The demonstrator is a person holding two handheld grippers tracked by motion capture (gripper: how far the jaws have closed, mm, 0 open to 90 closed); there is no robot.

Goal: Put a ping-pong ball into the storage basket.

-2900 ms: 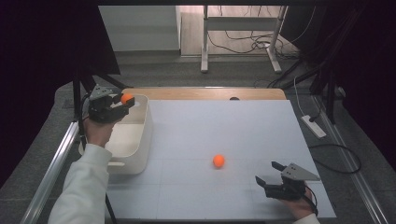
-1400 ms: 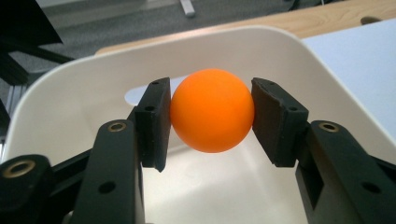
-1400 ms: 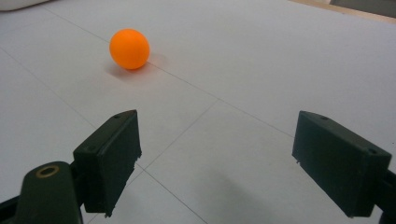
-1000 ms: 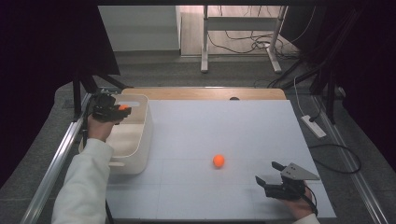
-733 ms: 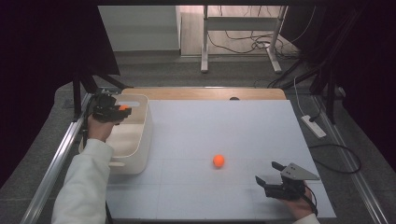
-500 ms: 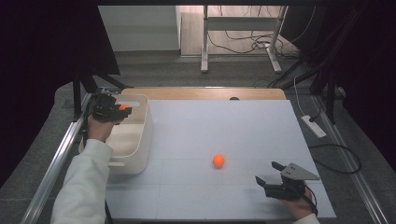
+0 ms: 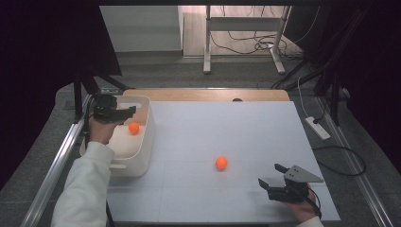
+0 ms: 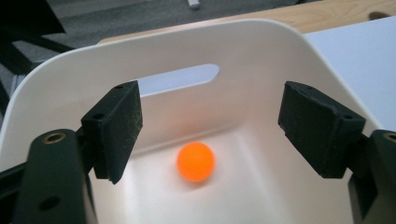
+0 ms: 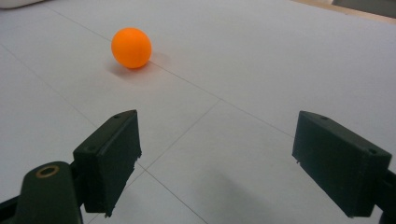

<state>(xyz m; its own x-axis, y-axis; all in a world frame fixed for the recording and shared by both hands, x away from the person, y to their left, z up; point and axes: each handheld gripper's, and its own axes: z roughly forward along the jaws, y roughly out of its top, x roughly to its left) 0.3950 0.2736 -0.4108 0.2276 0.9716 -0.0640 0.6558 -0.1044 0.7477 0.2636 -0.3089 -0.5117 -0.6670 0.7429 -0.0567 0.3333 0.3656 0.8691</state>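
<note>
One orange ball (image 8: 195, 161) in white bin (image 8: 261, 56), below open left claw (image 8: 205, 128)

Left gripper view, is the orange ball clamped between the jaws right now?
No, the orange ball lies on the floor of the white bin, clear of the left gripper, whose jaws stand apart.

Beyond the white table (image 7: 265, 127), a grey floor (image 7: 198, 75) holds tangled cables (image 7: 241, 45) beneath a metal-legged desk (image 7: 246, 28).

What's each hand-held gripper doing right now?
Left hand-held gripper: jaws just opened, empty, above orange ball in white bin.
Right hand-held gripper: open, empty.
</note>
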